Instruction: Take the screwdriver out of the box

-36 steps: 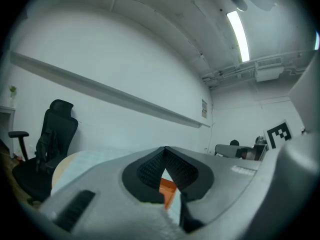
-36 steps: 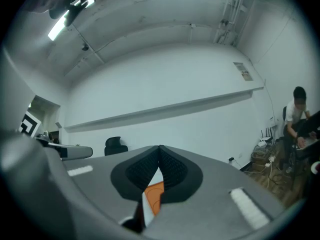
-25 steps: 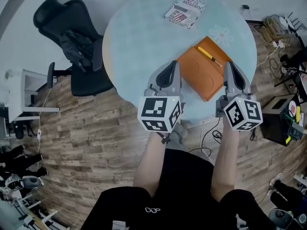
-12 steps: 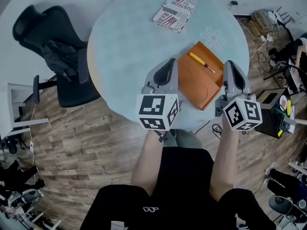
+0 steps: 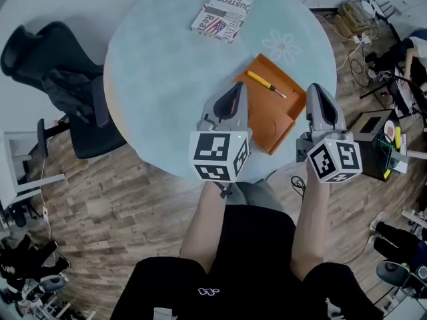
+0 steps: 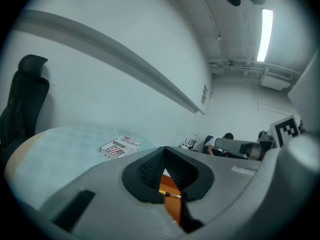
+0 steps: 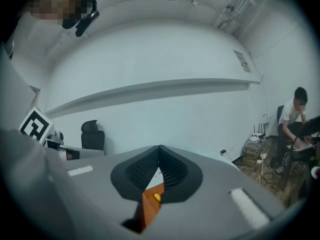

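Screwdriver (image 5: 265, 84), yellow handle, lies inside the open orange box (image 5: 275, 115) near its far edge, untouched. Box sits on the round tabletop (image 5: 167, 79), toward the near-right rim. Left tool (image 5: 236, 87) hovers just beside box's left corner, right tool (image 5: 313, 89) just beside its right corner, both pointing fwd. Both tools clenched, tips together, nothing btwn them. Flag-print book (image 5: 220, 12) lies well apart at tabletop's far side. Black office chair (image 5: 60, 79) stands left of the tabletop.
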### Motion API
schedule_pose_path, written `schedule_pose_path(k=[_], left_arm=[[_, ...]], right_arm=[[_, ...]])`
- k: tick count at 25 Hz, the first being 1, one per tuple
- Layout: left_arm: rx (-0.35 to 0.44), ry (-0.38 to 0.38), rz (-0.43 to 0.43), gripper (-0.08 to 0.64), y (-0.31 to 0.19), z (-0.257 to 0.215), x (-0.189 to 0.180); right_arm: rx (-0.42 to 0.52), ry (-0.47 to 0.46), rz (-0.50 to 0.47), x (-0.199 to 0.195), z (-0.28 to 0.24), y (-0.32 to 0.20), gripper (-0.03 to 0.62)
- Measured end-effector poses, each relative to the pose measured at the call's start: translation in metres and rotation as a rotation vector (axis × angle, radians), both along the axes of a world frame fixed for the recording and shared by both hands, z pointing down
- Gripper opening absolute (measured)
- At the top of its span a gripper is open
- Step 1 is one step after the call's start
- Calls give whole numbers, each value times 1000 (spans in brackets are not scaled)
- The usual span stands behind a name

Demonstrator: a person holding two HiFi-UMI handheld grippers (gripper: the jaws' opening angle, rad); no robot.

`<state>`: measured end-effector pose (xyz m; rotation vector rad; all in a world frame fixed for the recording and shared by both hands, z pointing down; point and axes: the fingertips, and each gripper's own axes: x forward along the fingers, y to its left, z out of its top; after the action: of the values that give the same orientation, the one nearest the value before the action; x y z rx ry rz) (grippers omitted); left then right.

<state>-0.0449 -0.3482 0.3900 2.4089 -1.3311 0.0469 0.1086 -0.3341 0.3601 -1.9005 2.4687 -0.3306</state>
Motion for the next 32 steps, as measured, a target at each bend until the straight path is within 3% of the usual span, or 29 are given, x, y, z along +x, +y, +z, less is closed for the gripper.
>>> schedule_pose_path(k=[7, 14, 23, 25, 32], left_arm=[[-20, -20, 9, 3, -2, 8, 15], [-58, -26, -49, 3, -5, 24, -2], [-92, -31, -115, 3, -7, 41, -26], [-102, -32, -135, 3, -8, 44, -34], [-124, -29, -179, 3, -8, 54, -54]], right_arm=[[-40, 19, -99, 5, 16, -12, 11], [-142, 145, -259, -15, 62, -42, 11], [-349, 359, -480, -47, 144, -70, 14], [-400, 407, -517, -51, 163, -73, 57], [-572, 535, -577, -52, 227, -83, 76]])
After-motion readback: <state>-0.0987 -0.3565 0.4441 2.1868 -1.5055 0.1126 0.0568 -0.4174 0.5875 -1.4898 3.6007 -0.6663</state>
